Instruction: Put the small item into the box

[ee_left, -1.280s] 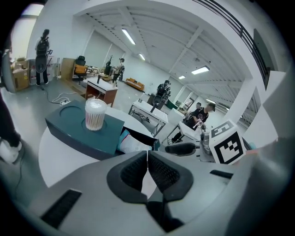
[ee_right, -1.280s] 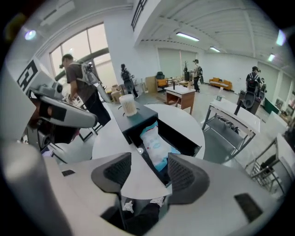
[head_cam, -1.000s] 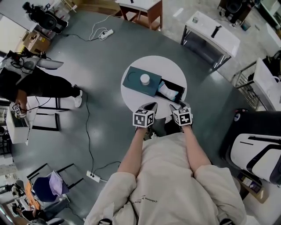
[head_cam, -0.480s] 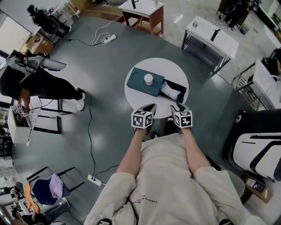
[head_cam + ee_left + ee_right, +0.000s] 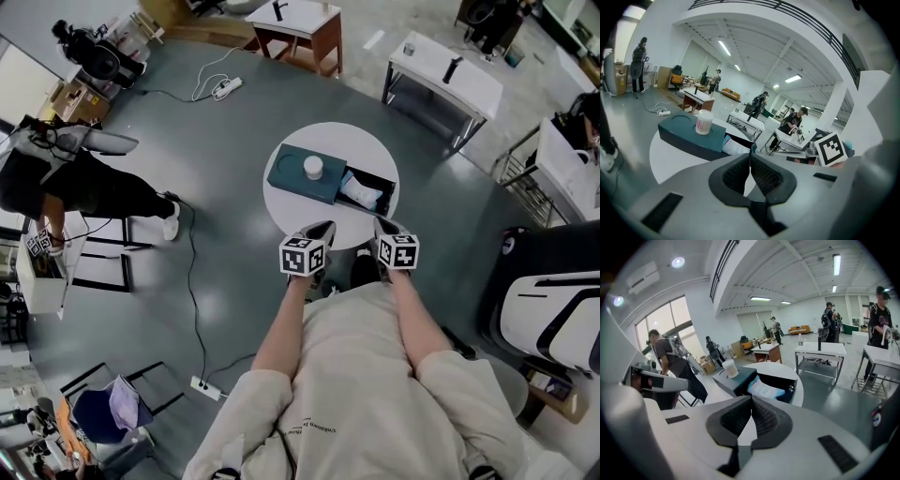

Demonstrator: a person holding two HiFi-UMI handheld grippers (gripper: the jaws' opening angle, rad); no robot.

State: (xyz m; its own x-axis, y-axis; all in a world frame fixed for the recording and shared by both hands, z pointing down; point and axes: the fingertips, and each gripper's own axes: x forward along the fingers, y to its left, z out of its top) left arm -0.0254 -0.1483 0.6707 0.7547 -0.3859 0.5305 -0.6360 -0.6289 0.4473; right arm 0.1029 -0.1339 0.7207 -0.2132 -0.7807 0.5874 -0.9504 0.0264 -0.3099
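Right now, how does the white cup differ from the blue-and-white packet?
The white cup stands upright on the teal box top; the blue-and-white packet lies flat inside the open dark compartment. The cup is a round cylinder; the packet is a flat, soft-looking pouch. Both are mostly white, and neither is held.

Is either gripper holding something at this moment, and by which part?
Nothing is held. The left gripper is shut and empty; the right gripper has just closed its jaws with nothing between them.
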